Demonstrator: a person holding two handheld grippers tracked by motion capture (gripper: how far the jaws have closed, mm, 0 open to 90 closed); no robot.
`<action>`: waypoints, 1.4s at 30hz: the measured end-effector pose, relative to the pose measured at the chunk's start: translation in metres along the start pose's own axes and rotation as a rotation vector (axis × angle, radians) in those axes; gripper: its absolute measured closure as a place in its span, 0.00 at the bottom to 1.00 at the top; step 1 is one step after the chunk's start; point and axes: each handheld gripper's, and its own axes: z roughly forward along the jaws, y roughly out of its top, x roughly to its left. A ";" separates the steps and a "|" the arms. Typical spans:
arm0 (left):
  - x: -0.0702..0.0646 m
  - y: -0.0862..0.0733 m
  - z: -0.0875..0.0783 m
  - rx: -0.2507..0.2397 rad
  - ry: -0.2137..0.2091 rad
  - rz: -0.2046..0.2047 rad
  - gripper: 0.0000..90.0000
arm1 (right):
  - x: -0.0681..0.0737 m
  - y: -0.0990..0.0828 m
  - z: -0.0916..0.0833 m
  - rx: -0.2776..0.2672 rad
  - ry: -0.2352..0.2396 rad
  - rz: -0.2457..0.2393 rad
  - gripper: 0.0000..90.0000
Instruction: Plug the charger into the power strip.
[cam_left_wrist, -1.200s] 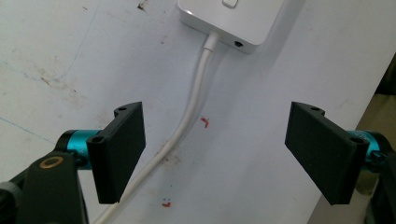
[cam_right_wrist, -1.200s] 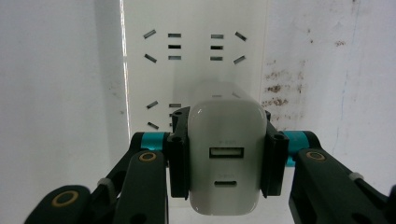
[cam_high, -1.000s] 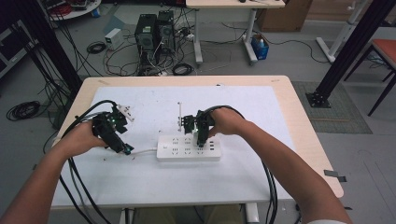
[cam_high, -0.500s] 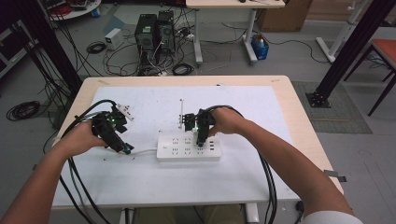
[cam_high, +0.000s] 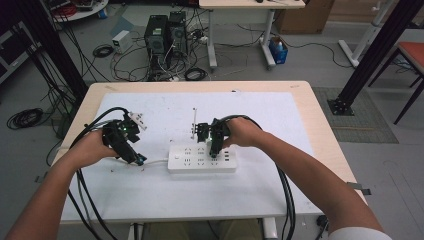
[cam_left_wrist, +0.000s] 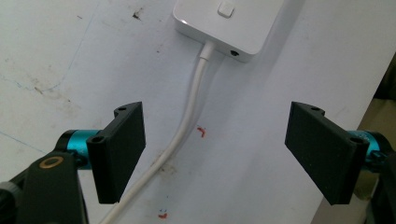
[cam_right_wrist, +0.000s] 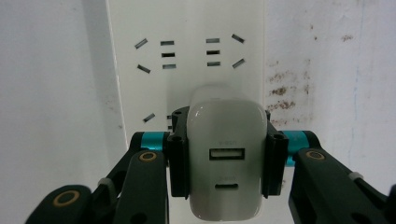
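Charger, a white USB block, sits clamped between the right gripper jaws over the white power strip at mid-table in the high view, unchanged from a second ago. Left gripper view: left gripper jaws stand apart and empty, astride the strip's white cord. Right gripper view: sockets lie beyond the charger.

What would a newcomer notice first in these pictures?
A white charger clamped in the right gripper, right over the power strip at the table's middle. To the left, the open left gripper straddles the strip's cord.
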 end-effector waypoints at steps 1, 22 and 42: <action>0.000 0.000 0.001 -0.005 -0.001 -0.006 0.23 | 0.000 0.000 0.000 0.001 -0.001 0.006 0.70; -0.001 -0.006 0.000 -0.017 0.005 -0.046 0.23 | 0.002 -0.013 0.003 -0.100 -0.015 -0.007 0.70; -0.001 -0.006 0.003 -0.026 -0.001 -0.038 0.23 | -0.015 -0.017 0.008 -0.141 0.106 0.054 0.67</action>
